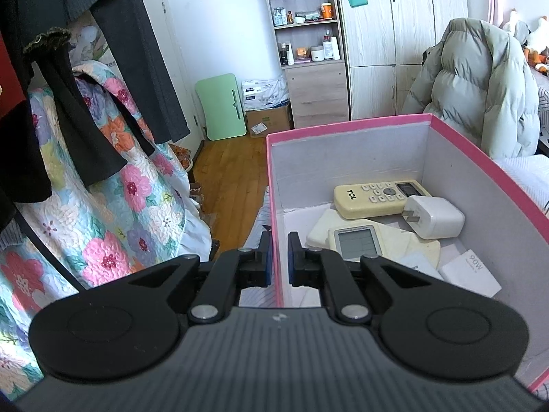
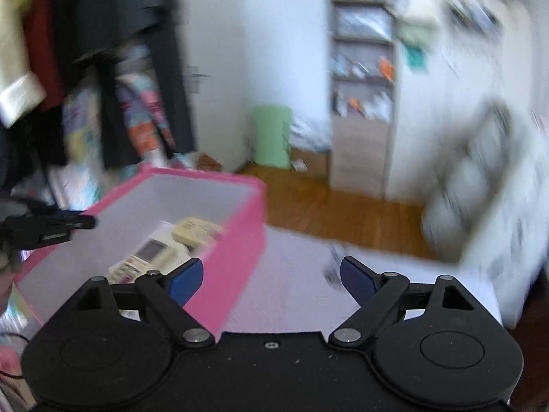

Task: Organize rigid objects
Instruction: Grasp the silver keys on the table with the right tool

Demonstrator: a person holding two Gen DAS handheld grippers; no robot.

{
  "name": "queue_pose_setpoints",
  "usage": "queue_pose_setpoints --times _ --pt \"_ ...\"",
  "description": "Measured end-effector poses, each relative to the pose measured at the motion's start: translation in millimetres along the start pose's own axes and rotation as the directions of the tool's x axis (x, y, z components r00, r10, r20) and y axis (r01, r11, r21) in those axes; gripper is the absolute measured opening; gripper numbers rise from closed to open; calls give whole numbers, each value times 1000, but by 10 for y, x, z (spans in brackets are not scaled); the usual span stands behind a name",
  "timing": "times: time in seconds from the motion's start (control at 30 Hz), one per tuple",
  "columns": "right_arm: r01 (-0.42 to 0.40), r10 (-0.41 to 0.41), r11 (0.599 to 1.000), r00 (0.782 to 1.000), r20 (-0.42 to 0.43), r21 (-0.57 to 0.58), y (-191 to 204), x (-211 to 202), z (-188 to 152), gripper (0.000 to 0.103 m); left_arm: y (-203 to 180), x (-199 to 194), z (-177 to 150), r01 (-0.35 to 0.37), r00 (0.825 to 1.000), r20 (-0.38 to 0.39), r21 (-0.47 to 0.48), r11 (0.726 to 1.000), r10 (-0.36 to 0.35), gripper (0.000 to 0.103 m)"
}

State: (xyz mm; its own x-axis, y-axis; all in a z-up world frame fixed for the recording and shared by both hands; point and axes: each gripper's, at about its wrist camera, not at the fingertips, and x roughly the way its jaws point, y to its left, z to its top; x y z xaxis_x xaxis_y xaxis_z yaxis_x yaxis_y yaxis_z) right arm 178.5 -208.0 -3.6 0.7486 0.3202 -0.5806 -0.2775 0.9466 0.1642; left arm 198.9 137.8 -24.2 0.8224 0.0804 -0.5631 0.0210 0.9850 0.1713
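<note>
A pink box (image 1: 346,158) with white inner walls stands on a pale bed surface (image 2: 295,274). Inside it lie a cream TCL remote (image 1: 377,199), a white plug charger (image 1: 434,216), a second remote with a grey screen (image 1: 357,243) and a small white carton (image 1: 470,273). My left gripper (image 1: 279,240) is shut on the box's left wall, one blue pad on each side. In the blurred right wrist view my right gripper (image 2: 271,281) stands open with nothing held, over the pink box's (image 2: 233,257) right wall and the bed. The left gripper (image 2: 51,230) shows at that box's far side.
Dark clothes (image 1: 137,51) hang over a floral quilt (image 1: 113,213) at the left. Wooden floor (image 1: 233,171) lies beyond the box, with a green board (image 1: 221,106), a shelf unit (image 1: 308,51) and a wardrobe (image 1: 394,34). A pale puffer jacket (image 1: 480,86) hangs at the right.
</note>
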Motion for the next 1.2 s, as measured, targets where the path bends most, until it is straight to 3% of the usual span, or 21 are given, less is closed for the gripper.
queue_pose_setpoints --times 0.07,0.13,0.23,0.43,0.6,0.67,0.7,0.83,0.93,1.2 --pt "-19 25 994 998 -57 108 -216 -34 -113 87 -2 1 1 1 1000 0 -4 1000 -1 7" --pt "-82 102 969 992 -74 235 -397 -74 -232 85 10 6 5 3 1000 1 -9 1000 -3 7" --pt "-93 125 950 988 -91 297 -466 -59 -400 79 13 19 10 3 1000 1 -3 1000 -3 8" --pt "94 -63 981 983 -173 172 -376 211 -590 59 -13 0 -16 -5 1000 1 10 1000 5 8" --pt "192 -164 975 963 -214 116 -460 427 -768 55 -13 -1 -19 -7 1000 0 12 1000 7 8" --pt "230 -222 973 956 -192 18 -388 448 -787 32 -11 -2 -18 -7 1000 2 4 1000 7 8" --pt "227 -221 974 955 -198 7 -385 446 -774 29 -21 -7 -17 -18 1000 6 5 1000 18 8" --pt "187 -159 972 969 -189 140 -545 384 -751 29 -108 -42 -27 -63 998 27 63 996 61 8" --pt "105 -67 960 986 -154 259 -674 300 -748 29 -116 -44 -19 -68 997 27 69 995 67 8" --pt "-35 68 906 996 -65 422 -821 163 -694 29 -104 -53 -21 -53 998 21 46 998 52 8"
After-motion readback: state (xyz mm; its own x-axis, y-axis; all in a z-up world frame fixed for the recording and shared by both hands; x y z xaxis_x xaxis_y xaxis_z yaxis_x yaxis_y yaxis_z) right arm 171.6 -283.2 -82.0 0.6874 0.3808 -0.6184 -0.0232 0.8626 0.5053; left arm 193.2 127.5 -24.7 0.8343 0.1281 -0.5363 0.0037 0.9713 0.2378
